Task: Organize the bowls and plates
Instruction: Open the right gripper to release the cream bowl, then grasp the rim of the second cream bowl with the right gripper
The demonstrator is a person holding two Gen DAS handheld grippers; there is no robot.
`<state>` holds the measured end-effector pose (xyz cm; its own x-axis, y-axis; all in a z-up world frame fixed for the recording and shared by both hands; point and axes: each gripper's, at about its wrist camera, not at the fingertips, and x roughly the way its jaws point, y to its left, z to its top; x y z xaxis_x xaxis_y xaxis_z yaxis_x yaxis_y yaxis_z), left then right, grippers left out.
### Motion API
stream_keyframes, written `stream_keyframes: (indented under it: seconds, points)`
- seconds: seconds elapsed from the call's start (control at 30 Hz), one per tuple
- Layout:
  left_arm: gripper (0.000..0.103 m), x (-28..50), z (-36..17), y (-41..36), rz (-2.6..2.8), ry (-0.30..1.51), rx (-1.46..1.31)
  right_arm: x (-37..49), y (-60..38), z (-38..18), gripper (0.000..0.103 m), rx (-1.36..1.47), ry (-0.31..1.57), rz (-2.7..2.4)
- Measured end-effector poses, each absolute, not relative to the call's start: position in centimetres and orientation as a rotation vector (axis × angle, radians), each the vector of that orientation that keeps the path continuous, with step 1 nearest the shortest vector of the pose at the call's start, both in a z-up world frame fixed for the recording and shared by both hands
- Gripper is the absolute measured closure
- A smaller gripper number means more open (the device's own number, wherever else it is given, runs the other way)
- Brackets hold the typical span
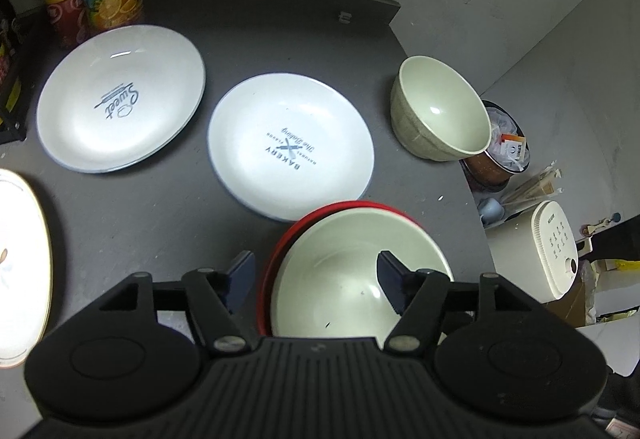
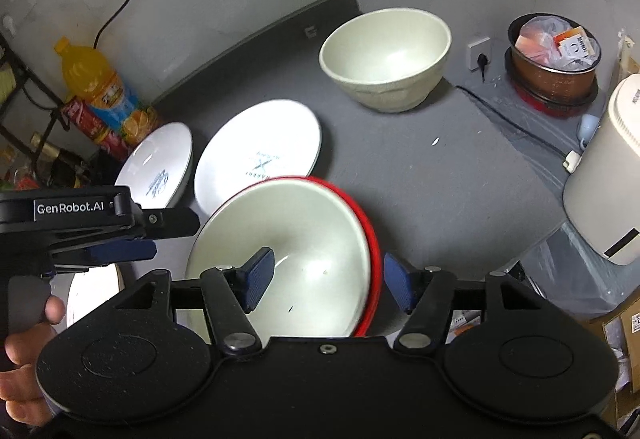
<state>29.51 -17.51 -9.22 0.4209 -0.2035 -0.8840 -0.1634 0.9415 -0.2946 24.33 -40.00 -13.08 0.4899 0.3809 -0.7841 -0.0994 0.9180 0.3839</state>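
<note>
Cream bowl (image 2: 296,259) nested in red bowl (image 2: 370,239), near tabletop (image 2: 400,167) edge. Right gripper (image 2: 328,281) fingers spread, straddling rim, ready to pinch. Left gripper (image 1: 314,281) likewise spread. Second cream bowl (image 1: 440,111), plates (image 1: 290,147) await stacking.

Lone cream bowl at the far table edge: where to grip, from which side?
Pinch the rim of the cream bowl from above, one of the fingers inside, one outside. It sits upright, empty and apart from the plates; its wide flaring wall looks too broad to span.
</note>
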Motion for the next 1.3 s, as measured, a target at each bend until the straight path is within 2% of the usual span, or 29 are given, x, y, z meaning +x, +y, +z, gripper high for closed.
stream_keyframes:
  seconds: [0.13, 0.2, 0.4, 0.87, 1.3]
  points:
    - [0.036, 30.1, -8.8, -18.2, -0.036, 1.137, -0.351, 24.9, -41.0, -12.7, 0.033, 0.318, 0.995, 0.274]
    - [0.035, 30.5, -8.7, -18.7, -0.043, 1.136, -0.341, 25.2, -41.6, -12.6, 0.026, 0.324, 0.979, 0.263]
    - [0.031, 31.8, -8.7, -20.0, -0.053, 1.140, -0.325, 26.3, -43.1, -12.9, 0.020, 0.354, 0.968, 0.232]
    - [0.030, 36.9, -8.0, -22.7, -0.065, 1.147, -0.308, 30.8, -45.4, -11.8, 0.014, 0.425, 0.963, 0.228]
    - [0.030, 43.0, -8.2, -25.5, -0.104, 1.154, -0.263, 36.8, -46.8, -12.4, 0.014, 0.454, 0.956, 0.212]
